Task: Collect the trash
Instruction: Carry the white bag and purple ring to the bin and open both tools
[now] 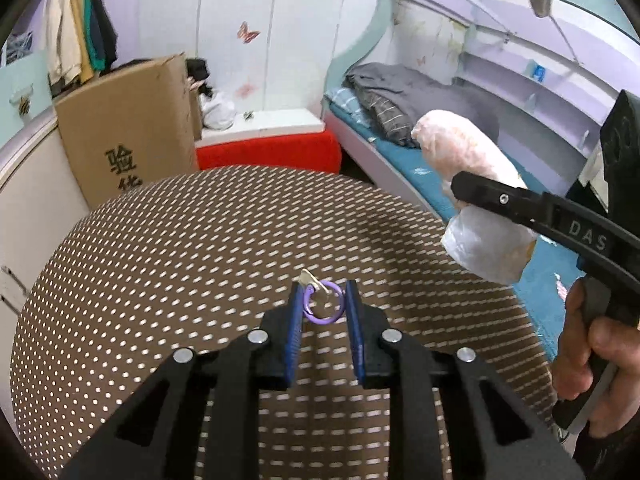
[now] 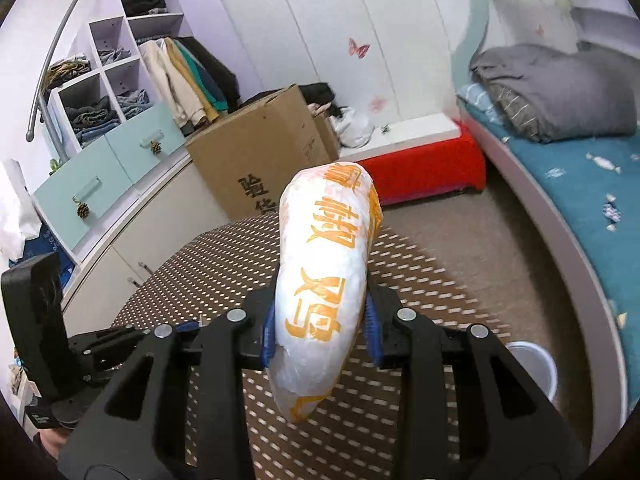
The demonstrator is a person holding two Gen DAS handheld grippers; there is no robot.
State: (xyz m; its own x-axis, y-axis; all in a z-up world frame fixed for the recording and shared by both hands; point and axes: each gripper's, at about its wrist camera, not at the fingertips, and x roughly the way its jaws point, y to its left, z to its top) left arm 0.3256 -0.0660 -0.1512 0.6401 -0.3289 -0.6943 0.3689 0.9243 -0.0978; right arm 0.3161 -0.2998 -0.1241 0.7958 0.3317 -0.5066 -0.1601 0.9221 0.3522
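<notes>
A purple ring (image 1: 339, 308) with a small beige tag (image 1: 309, 279) hangs between the blue pads of my left gripper (image 1: 323, 294), which is shut on it a little above the brown dotted round table (image 1: 160, 260). My right gripper (image 2: 320, 320) is shut on a stuffed white plastic bag (image 2: 328, 256) with orange characters, which sticks up and forward out of the jaws. The left wrist view shows that bag (image 1: 472, 168) held up at the right, over the table's edge, with a hand (image 1: 592, 360) on the gripper's handle. The left gripper's body (image 2: 100, 344) shows low on the left.
A cardboard box (image 2: 260, 160) stands behind the table, a red bench (image 2: 432, 176) beside it. A bed with blue sheet (image 2: 592, 200) and grey blanket (image 2: 560, 92) runs along the right. A white bucket (image 2: 532, 364) sits on the floor by the table. Cabinets (image 2: 100, 176) line the left wall.
</notes>
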